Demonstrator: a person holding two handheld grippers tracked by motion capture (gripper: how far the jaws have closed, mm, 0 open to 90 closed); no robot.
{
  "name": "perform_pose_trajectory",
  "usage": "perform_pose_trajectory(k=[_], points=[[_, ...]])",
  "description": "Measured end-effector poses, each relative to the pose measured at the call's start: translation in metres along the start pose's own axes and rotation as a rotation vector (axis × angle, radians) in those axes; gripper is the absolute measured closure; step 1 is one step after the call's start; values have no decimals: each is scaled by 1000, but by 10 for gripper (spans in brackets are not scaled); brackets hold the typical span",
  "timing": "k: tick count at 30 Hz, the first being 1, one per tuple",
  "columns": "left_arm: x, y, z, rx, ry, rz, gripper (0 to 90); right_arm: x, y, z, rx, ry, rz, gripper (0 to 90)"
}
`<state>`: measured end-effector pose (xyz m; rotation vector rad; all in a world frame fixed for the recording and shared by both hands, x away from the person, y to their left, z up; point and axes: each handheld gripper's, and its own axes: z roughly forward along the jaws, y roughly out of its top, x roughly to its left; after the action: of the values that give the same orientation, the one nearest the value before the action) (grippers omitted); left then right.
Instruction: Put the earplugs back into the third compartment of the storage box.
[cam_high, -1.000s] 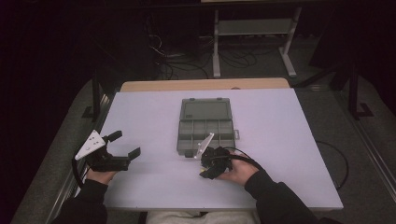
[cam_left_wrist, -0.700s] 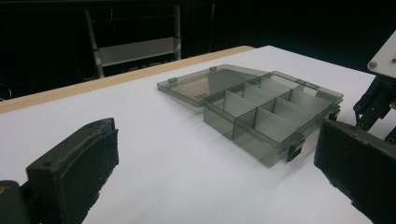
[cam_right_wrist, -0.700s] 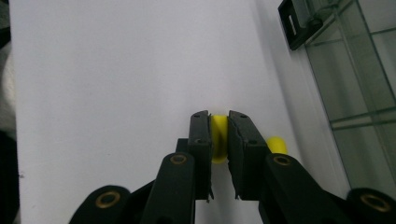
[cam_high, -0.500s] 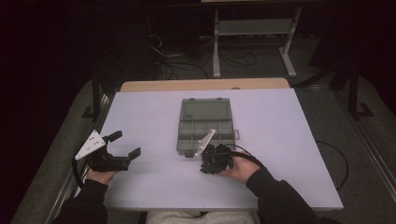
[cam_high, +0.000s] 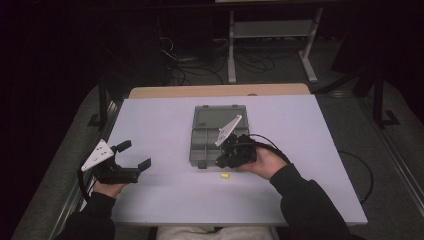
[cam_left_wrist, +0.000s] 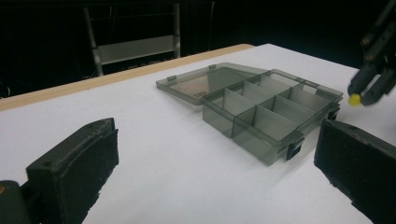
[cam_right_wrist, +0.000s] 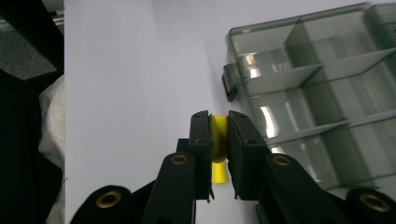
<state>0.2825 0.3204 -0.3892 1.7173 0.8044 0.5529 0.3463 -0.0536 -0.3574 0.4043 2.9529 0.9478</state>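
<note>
One white tabletop, wooden far edge, dark room.

Organizer box mid-table

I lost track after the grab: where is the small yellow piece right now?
The small yellow piece is pinched between the right gripper's jaws, just off the near right corner of the open compartment box.

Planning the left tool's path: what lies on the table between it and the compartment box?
Nothing: the left gripper view shows bare white table between the left tool and the open compartment box.
</note>
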Motion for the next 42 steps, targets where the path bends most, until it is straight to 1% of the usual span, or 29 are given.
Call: perform_pose_trajectory(k=[1,2,3,4,5,8,9,10,11,13,14,15,18,19,21,23,24,27,30,31,34,36,38,39,40,42], points=[[0,0,0,0,-1,1,0,-4,2,-4,-11,1,1,786],[0,0,0,1,-2,1,0,-4,2,-4,-11,1,1,786],[0,0,0,1,-3,0,0,-8,5,-7,-6,-8,5,786],[0,0,0,2,-3,0,0,-8,5,-7,-6,-8,5,786],[0,0,0,1,-4,0,0,-11,8,-9,3,-15,3,785],[0,0,0,1,-4,0,0,-14,9,-10,7,-22,5,785],[0,0,0,1,-4,0,0,-17,11,-11,16,-34,-6,785],[0,0,0,2,-5,-3,0,-17,11,-11,16,-34,-6,785],[0,0,0,3,-6,-4,0,-21,12,-13,19,-39,-9,785],[0,0,1,4,-7,-3,0,-23,12,-14,19,-39,-1,785],[0,0,1,4,-6,-3,0,-25,12,-15,20,-40,-3,785],[0,0,1,4,-6,-3,0,-31,13,-17,19,-46,1,785],[0,0,1,7,-7,-3,0,-35,13,-19,22,-48,7,784],[0,0,1,7,-7,-3,0,-39,14,-19,20,-54,12,784],[0,0,1,7,-7,-4,0,-44,16,-20,15,-55,15,783],[0,0,1,7,-7,-5,0,-44,16,-20,15,-55,15,783],[0,0,1,7,-8,-5,0,-52,18,-20,19,-65,27,782],[0,0,0,5,-8,-7,0,-60,20,-19,26,-72,42,782],[0,0,0,4,-9,-7,0,-68,22,-16,30,-64,53,782],[0,0,0,3,-9,-7,0,-68,22,-16,30,-64,53,782],[1,0,0,2,-10,-8,0,-75,23,-13,37,-64,64,783],[1,0,0,2,-10,-8,0,-83,23,-8,42,-73,77,782],[1,0,0,3,-10,-7,0,-85,22,-6,46,-77,83,782],[1,0,0,2,-10,-7,0,-89,20,-2,58,-91,97,783],[1,0,0,2,-10,-7,0,-89,20,-2,58,-91,97,783],[1,0,0,1,-11,-6,0,-94,18,4,80,-101,112,782]])
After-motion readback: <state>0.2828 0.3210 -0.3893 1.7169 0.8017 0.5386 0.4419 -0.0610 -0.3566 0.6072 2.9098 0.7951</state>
